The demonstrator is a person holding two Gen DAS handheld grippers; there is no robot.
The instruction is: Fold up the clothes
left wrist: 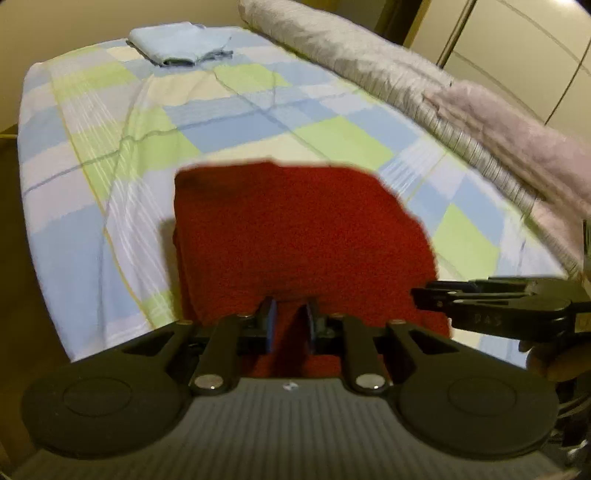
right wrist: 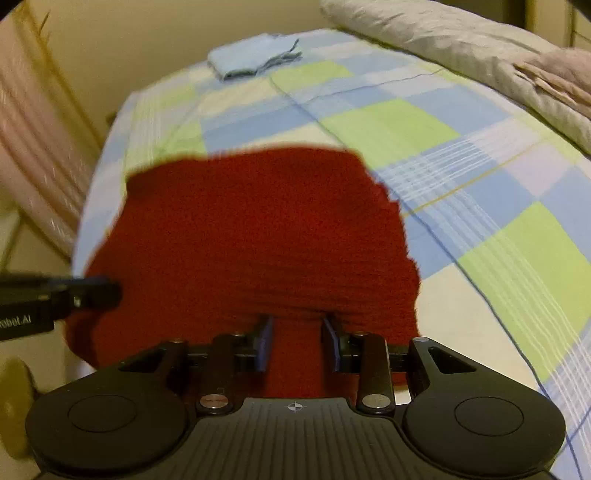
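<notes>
Checked bedsheet (left wrist: 110,206), grey rolled quilt (left wrist: 369,62), cream walls (right wrist: 147,33)

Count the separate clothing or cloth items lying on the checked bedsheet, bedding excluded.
2. A red knitted garment near the front, gripped by both grippers; a folded light-blue cloth at the bed's far end. Others may lie out of view.

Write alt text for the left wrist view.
The left hand-held gripper pinches the near edge of a red knitted garment over a blue-green checked bedsheet. The right hand-held gripper enters from the right; a folded light-blue cloth lies at the far end.
</notes>
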